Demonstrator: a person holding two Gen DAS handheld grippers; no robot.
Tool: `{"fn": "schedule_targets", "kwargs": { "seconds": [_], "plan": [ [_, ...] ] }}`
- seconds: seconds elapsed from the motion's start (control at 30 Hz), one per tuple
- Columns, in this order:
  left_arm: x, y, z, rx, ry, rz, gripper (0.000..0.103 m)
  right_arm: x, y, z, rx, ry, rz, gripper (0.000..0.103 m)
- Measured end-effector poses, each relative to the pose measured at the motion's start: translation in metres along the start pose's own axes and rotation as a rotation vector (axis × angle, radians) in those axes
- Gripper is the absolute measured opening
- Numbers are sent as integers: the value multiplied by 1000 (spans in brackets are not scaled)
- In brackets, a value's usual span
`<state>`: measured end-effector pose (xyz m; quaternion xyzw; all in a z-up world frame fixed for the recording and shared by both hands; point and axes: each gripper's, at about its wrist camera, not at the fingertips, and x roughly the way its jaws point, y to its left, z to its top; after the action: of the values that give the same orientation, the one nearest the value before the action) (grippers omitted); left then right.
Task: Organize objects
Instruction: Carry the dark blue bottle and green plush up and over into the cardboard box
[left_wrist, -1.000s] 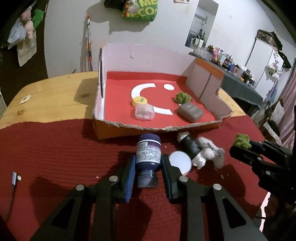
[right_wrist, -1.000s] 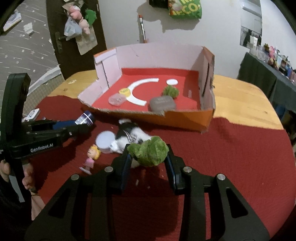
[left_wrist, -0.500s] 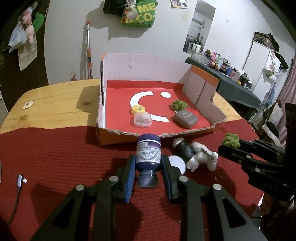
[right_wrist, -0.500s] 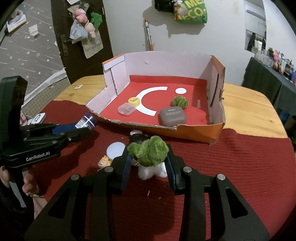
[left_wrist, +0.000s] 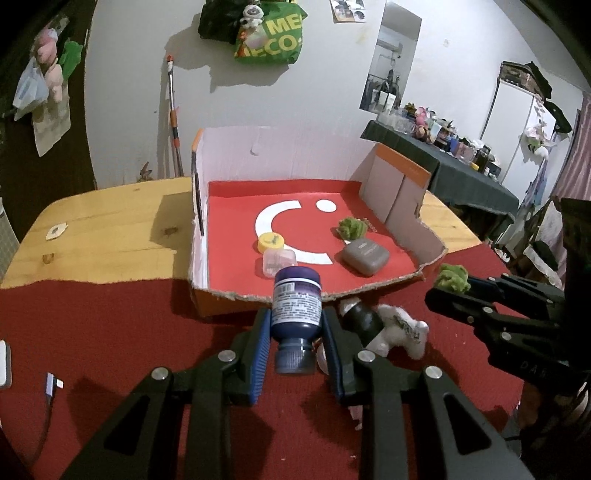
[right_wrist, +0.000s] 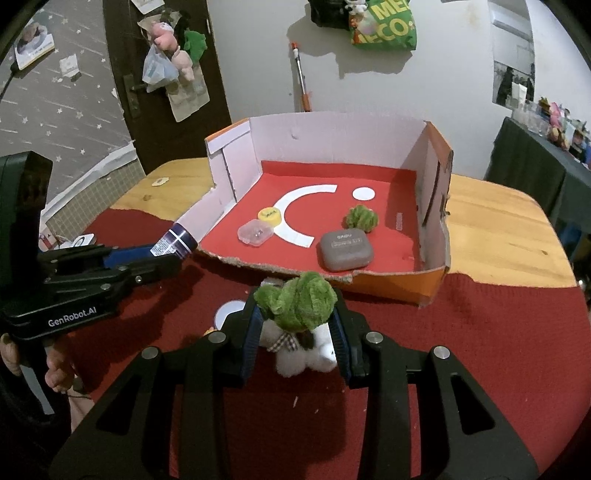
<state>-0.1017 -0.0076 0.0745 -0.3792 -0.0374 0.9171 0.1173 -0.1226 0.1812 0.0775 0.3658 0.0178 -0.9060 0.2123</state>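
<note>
Left tongs (left_wrist: 295, 328): clenched on a dark blue bottle (left_wrist: 296, 306), held just short of the cardboard box (left_wrist: 229, 295)'s torn front edge; right tongs (right_wrist: 295, 325): clenched on a green fuzzy ball (right_wrist: 297, 301), likewise just before that edge. In the box already: yellow cap (left_wrist: 271, 242), clear case (left_wrist: 279, 261), grey case (left_wrist: 365, 255), second green ball (left_wrist: 351, 228). Judged outstanding, in front of the box on the tabletop (left_wrist: 110, 332): white plush toy (left_wrist: 400, 330), white disc (right_wrist: 228, 312), both carried items.

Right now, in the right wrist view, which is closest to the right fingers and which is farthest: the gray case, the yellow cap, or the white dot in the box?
From the right gripper, which is shut on the green fuzzy ball:
1. Gray case, at the box's near edge, slightly right.
2. Yellow cap, mid-box, to the left.
3. White dot, toward the back wall.
</note>
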Motion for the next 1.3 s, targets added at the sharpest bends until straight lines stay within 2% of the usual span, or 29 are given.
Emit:
{"fn": "schedule_targets", "kwargs": {
  "seconds": [0.63,1.13,1.3],
  "plan": [
    [20,-4,26,37,41,1,29,22,-10,30,-1,36,58,33],
    [60,0,37,39,152,-40,29,68,-22,44,35,163,165,33],
    [73,3,38,43,195,-55,29,82,-23,46,30,202,171,33]
  ]
}}
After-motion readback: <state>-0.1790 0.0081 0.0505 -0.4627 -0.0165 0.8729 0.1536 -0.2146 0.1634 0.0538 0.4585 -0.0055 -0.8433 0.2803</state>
